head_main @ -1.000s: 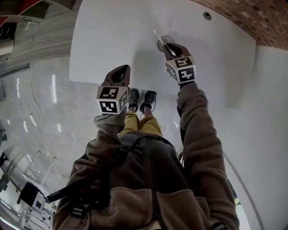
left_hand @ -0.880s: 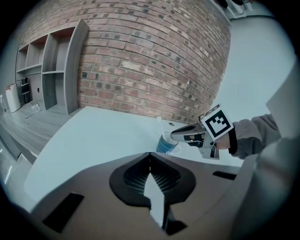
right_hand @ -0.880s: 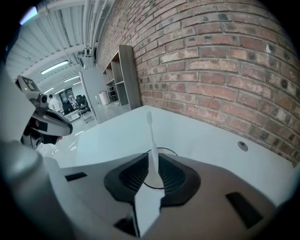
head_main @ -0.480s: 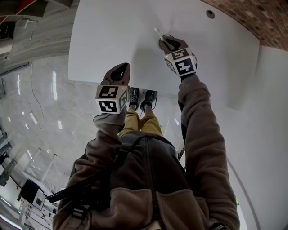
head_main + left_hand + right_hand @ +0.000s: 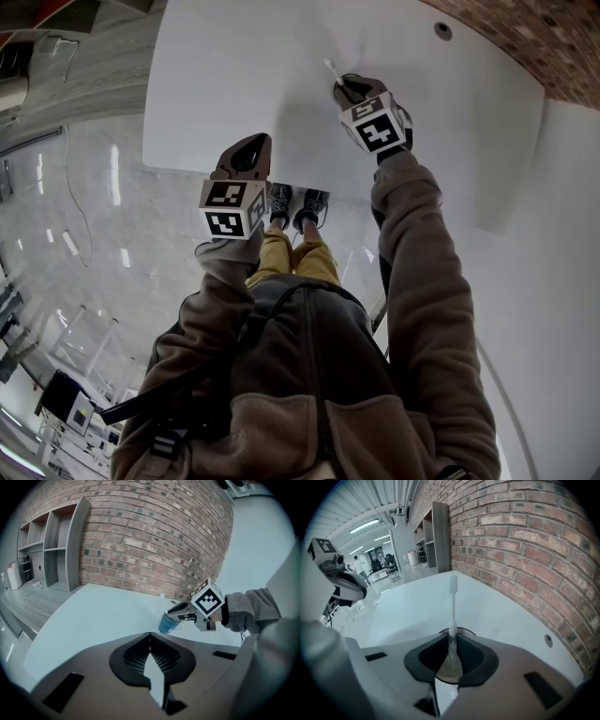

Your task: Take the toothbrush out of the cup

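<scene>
A white toothbrush [image 5: 453, 606] stands upright in a blue cup [image 5: 167, 623] on the white table [image 5: 225, 75]. My right gripper [image 5: 451, 637] sits right over the cup, its jaws shut on the toothbrush handle; only a dark arc of the cup rim [image 5: 464, 631] shows past them. In the head view the right gripper [image 5: 352, 89] hides the cup, and the brush head [image 5: 330, 66] pokes out beyond it. My left gripper [image 5: 249, 150] hovers shut and empty at the table's near edge, left of the cup. The left gripper view has my left gripper [image 5: 150, 635] facing the cup and right gripper [image 5: 180, 612].
A brick wall [image 5: 525, 550] runs along the table's far side, with a grey shelf unit [image 5: 56, 550] beside it. A small round hole [image 5: 442, 31] lies in the tabletop near the wall. The table's front edge [image 5: 187, 172] is just under the left gripper.
My right gripper has moved forward over the cup, covering it, and its jaws now grip the toothbrush handle. The left gripper has stayed in place.
</scene>
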A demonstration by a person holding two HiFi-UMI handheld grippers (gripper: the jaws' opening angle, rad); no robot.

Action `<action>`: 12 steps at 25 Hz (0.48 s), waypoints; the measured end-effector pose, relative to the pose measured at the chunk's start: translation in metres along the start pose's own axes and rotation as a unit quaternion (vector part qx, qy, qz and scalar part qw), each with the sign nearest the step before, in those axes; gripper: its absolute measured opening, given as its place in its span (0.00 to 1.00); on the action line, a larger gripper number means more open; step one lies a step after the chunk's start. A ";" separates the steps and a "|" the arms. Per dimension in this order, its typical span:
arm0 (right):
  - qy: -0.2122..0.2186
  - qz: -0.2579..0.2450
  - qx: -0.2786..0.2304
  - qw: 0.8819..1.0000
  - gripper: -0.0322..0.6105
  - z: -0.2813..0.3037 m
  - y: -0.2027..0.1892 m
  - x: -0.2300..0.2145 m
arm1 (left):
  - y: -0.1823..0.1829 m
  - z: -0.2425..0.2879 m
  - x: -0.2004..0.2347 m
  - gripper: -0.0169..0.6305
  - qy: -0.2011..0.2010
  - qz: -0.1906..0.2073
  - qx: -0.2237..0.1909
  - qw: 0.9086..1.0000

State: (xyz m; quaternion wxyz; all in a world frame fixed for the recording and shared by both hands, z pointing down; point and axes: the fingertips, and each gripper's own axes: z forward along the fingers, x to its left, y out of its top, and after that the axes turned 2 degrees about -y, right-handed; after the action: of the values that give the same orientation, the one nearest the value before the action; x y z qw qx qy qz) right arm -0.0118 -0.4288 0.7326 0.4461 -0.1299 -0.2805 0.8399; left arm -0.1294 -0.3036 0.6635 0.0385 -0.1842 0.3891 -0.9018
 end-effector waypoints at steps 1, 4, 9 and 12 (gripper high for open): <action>-0.003 -0.001 0.002 1.000 0.13 0.001 0.000 -0.001 | 0.000 0.000 0.001 0.03 0.001 0.000 0.000 1.000; -0.008 0.001 0.001 1.000 0.13 0.003 0.001 -0.003 | -0.001 -0.001 0.004 0.03 0.004 -0.001 0.000 1.000; -0.022 0.012 -0.027 0.999 0.13 -0.010 0.009 -0.007 | 0.001 -0.006 0.004 0.03 0.007 -0.002 -0.003 1.000; -0.035 0.033 -0.054 0.997 0.13 -0.029 0.019 -0.011 | 0.008 -0.008 0.001 0.03 0.004 0.001 -0.011 1.000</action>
State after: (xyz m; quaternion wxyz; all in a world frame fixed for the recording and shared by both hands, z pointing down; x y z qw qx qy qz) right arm -0.0048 -0.4359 0.6977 0.4008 -0.1339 -0.3365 0.8415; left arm -0.1336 -0.3040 0.6535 0.0354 -0.1807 0.3991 -0.8982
